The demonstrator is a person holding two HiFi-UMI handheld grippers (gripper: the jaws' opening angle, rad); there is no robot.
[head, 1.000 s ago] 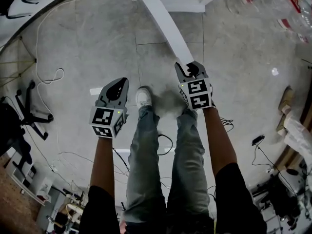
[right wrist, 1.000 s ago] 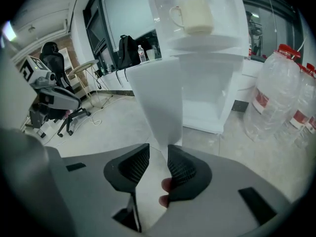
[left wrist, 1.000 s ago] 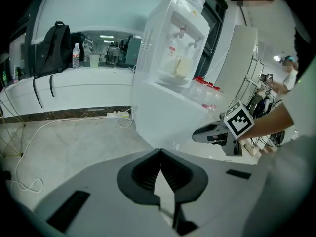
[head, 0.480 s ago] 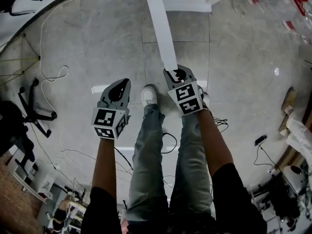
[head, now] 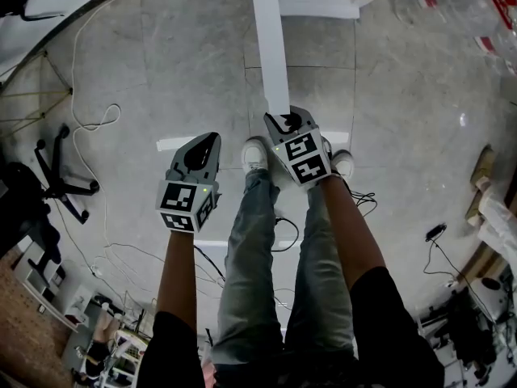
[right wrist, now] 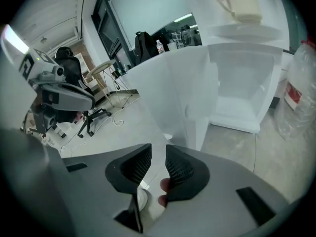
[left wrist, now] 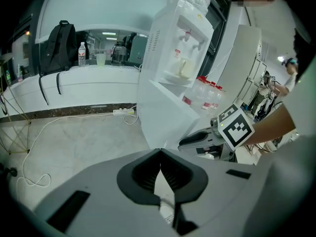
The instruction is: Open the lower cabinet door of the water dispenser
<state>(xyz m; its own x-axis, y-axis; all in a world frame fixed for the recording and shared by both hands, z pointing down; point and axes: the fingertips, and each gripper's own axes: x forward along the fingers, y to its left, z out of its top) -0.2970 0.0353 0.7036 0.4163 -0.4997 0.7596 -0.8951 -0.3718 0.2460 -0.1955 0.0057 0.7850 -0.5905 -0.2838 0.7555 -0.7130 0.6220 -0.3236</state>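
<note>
**Grey floor, white door standing wide**

Down on the grey floor (head: 145, 71), cables (head: 81, 124) trail about, and there's the white water dispenser (left wrist: 173, 58). Its lower cabinet door (head: 271, 47) stands open, jutting straight out toward the person's legs (head: 258, 241). The right tool (head: 284, 120) sits at the door's free edge, released: jaws a little apart, floor showing through the gap, the edge right at their tips. The left tool (head: 212, 137) hovers off to the side, apart from the door, clenched on nothing.
</note>
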